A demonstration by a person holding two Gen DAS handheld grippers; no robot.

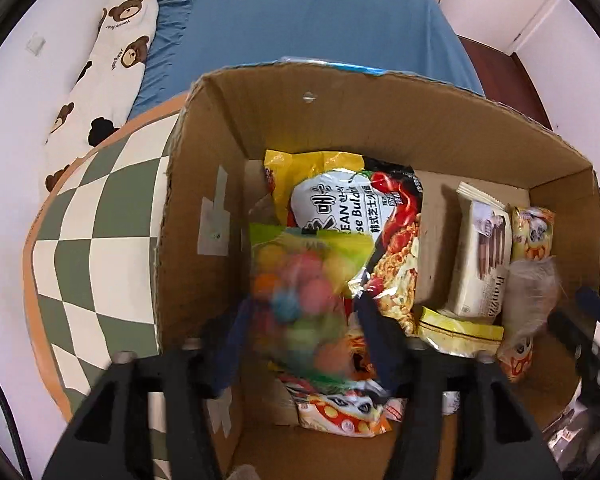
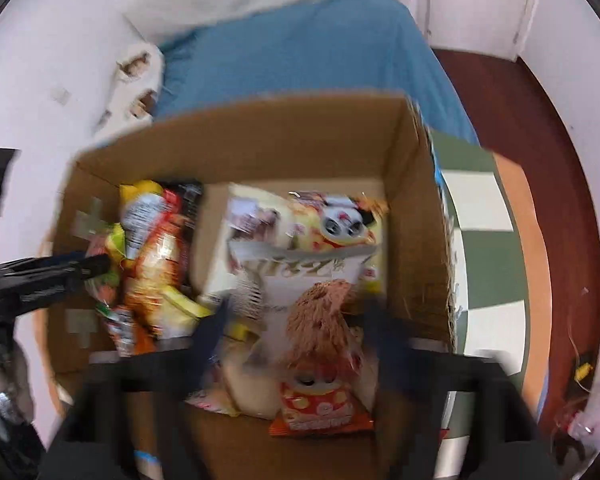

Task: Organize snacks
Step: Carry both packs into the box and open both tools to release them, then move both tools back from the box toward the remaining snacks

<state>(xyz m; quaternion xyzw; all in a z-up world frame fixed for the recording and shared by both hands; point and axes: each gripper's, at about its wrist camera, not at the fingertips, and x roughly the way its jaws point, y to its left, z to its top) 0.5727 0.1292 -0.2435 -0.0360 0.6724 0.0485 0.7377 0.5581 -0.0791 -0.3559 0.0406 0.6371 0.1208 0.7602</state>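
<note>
An open cardboard box [image 1: 380, 120] stands on a green-and-white checked table [image 1: 100, 240] and holds several snack packets. My left gripper [image 1: 304, 320] points down into its left half. Its fingers stand apart on either side of a blurred clear bag of coloured candy balls [image 1: 300, 280], which lies over a noodle packet [image 1: 364, 208]. My right gripper [image 2: 298, 320] is wide open over the right half of the box [image 2: 260, 136]. A blurred white packet with a brown ball picture [image 2: 320, 312] sits between its fingers without touching them.
A cream wafer pack [image 1: 480, 256] and a yellow-edged pouch [image 1: 460, 328] lie in the box's right half. Behind the box are a blue bedsheet [image 1: 308, 20] and a bear-print pillow [image 1: 112, 60]. Dark wood floor [image 2: 540, 120] shows at the right.
</note>
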